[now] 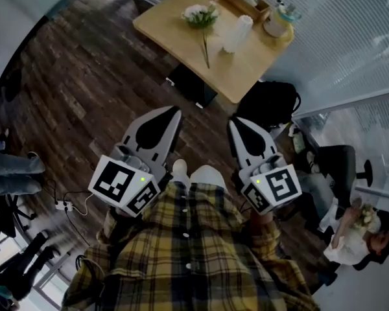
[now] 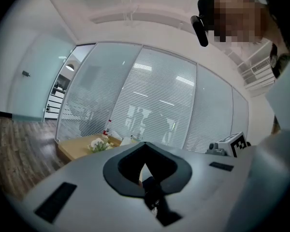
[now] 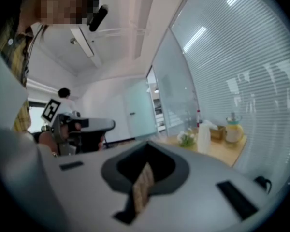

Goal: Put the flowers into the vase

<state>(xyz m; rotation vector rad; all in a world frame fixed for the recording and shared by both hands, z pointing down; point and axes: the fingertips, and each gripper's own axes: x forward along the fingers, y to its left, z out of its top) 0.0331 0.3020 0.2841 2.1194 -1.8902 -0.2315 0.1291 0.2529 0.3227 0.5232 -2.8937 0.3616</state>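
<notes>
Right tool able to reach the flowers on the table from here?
Probably not yet: the right tool hangs shut by the person, and the flowers lie on the table across the floor. Nothing blocks the path.

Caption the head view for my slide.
Shut and empty, the left gripper and right gripper hover short of the table where flowers lie beside a white vase.

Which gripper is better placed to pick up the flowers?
Left, slightly: the flowers lie left of the vase, nearer the left gripper; the right gripper faces the vase. Both are shut and short of the table.
</notes>
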